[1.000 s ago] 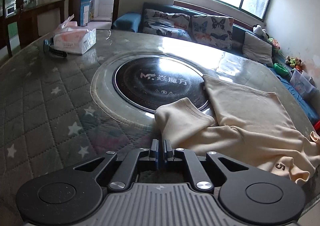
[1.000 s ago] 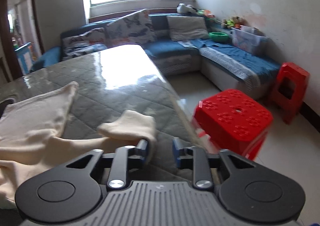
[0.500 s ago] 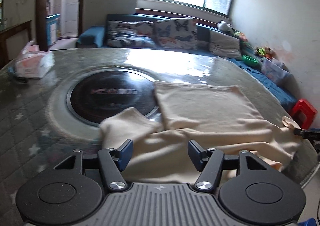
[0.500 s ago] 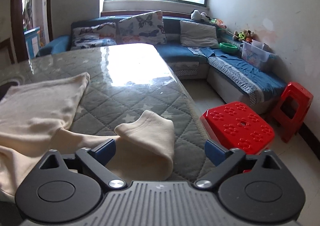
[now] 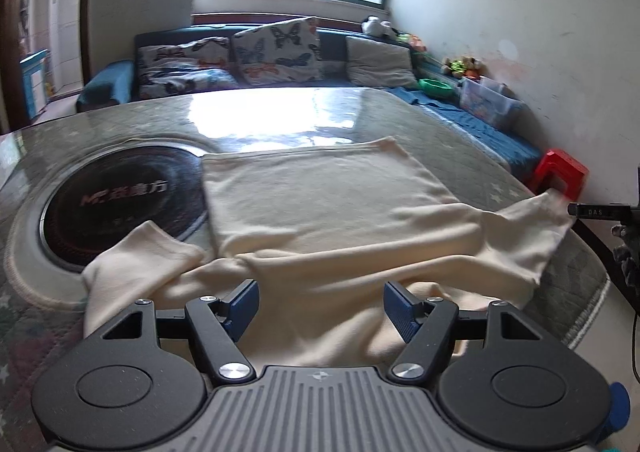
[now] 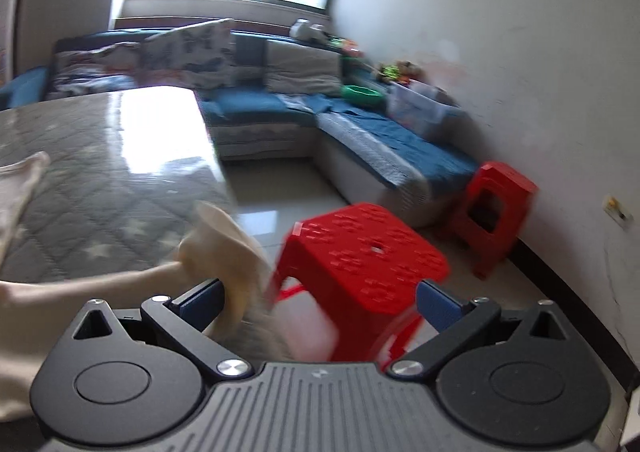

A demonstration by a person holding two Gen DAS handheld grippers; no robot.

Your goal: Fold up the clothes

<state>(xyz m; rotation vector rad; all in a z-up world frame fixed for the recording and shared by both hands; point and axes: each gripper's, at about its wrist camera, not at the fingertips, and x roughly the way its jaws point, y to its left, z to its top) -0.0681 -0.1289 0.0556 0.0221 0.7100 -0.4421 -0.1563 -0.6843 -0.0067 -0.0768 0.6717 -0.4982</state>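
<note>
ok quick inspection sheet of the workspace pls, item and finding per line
surface: quilted star-print table cover with a round black cooktop set in it
job's things: cream garment, partly folded, one sleeve at the table edge
clutter: nothing seen
grippers: left hand-held gripper open over the garment; right hand-held gripper open, sleeve beside its left finger
cables: nothing seen
surroundings: blue sofa, red stools, window

Right claw [image 6: 318,302] spread wide, cream sleeve cuff [image 6: 224,248] blurred beside its left finger at the quilted surface [image 6: 100,188] edge, red stool [image 6: 360,248] on the floor just beyond.
</note>
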